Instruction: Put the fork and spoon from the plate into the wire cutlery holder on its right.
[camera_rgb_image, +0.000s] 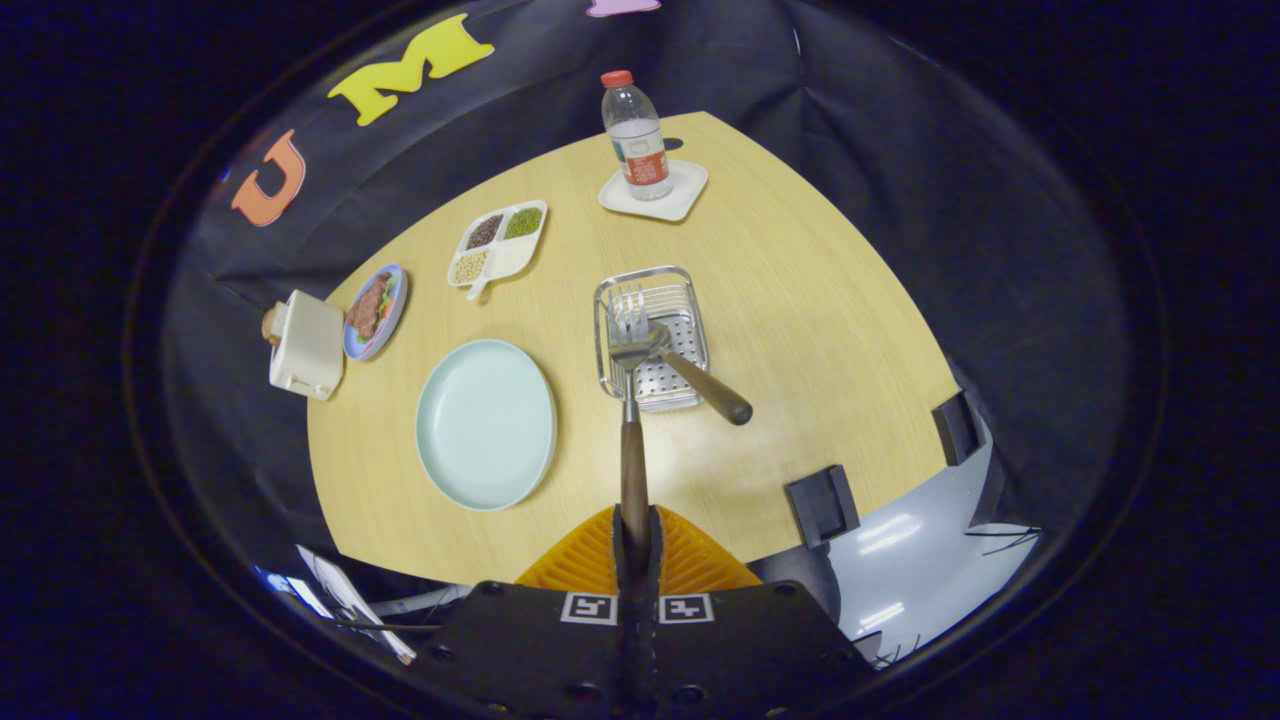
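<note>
My gripper (636, 525) is shut on the brown wooden handle of a metal fork (630, 330), held above the table. The fork's tines reach out over the wire cutlery holder (690, 290), a silver rectangular basket just ahead of the fingers. A spoon (705, 385) with a matching wooden handle lies in the holder, its bowl under the fork's head and its handle sticking out over the near right rim. Left of the holder sits the pale blue-green plate (486, 423) with nothing on it.
Beyond the holder a water bottle (637, 135) stands on a white coaster (680, 195). A divided dish of beans (498, 243), a small plate of food (375, 310) and a white toaster (305, 345) line the far left. Two black clamps (822, 503) grip the near right table edge.
</note>
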